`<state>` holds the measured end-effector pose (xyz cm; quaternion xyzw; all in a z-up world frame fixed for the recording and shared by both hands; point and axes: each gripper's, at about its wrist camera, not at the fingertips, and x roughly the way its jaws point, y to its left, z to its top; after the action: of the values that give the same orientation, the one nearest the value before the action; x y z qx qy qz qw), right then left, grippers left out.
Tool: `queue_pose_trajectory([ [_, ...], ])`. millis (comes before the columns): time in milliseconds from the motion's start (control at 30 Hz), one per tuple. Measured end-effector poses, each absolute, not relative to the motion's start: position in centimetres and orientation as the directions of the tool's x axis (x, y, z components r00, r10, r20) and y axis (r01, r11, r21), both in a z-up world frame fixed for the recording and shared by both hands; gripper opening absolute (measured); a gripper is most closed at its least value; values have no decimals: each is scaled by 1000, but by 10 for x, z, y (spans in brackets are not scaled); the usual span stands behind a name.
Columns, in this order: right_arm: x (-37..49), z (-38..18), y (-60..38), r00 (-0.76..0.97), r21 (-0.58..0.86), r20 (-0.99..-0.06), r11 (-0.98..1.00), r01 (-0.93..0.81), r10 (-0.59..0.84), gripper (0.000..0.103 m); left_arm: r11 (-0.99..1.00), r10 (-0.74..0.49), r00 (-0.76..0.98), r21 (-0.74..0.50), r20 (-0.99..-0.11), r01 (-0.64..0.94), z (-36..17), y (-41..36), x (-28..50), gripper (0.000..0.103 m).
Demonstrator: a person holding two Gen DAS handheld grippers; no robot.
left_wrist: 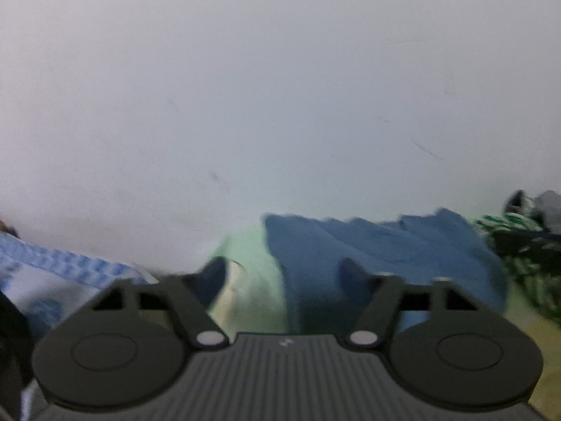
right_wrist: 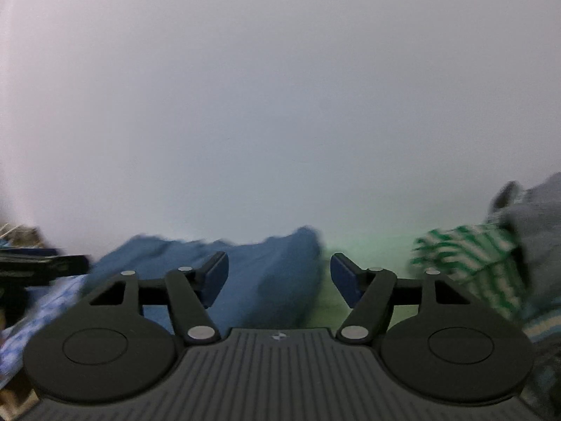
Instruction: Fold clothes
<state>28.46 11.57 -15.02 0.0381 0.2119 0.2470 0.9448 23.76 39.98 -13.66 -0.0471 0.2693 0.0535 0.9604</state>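
Left gripper (left_wrist: 284,273) agape over blue garment (left_wrist: 385,245).

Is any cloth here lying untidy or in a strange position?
Yes. The blue garment lies crumpled, not flat, on the green surface. A green-striped garment sits bunched in a heap on the right. Nothing looks damaged, though the pictures are blurred.

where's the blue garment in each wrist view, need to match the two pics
Left wrist view: the blue garment lies low, right of centre, past the left tongs, reaching down behind the right finger.
Right wrist view: it lies low, left of centre, past the right tongs, behind the left finger.
Shared landmark: the green-and-white striped cloth, at the right edge in both.
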Motion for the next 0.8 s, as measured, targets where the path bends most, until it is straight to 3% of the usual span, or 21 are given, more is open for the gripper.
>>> queue_pose_trajectory([
  [67,287,-155,127,745,180,-444,864,-470,498,42,991,86,826,-36,-557,-127,-145,390,245,49],
  [200,305,-170,148,697,157,-573,892,-423,431,37,983,157,773,21,-615,-183,-160,381,259,52],
  [300,313,-177,160,653,182,-634,901,-394,414,38,973,209,744,62,-635,-221,-157,382,267,62],
  [400,313,-160,160,643,164,-659,909,-383,390,39,970,233,728,101,-645,-221,-145,377,261,62],
  [467,289,-144,153,665,166,-620,898,-408,417,41,969,238,722,111,-650,-220,-133,371,249,61],
  [500,272,-136,148,674,169,-595,888,-427,438,42,969,241,719,116,-652,-220,-127,368,243,67],
  [633,213,-128,119,690,173,-567,884,-435,450,65,967,232,708,78,-667,-242,-114,354,209,82],
  [800,148,-127,70,700,253,-586,913,-319,407,72,968,202,691,32,-694,-251,-107,326,159,87],
])
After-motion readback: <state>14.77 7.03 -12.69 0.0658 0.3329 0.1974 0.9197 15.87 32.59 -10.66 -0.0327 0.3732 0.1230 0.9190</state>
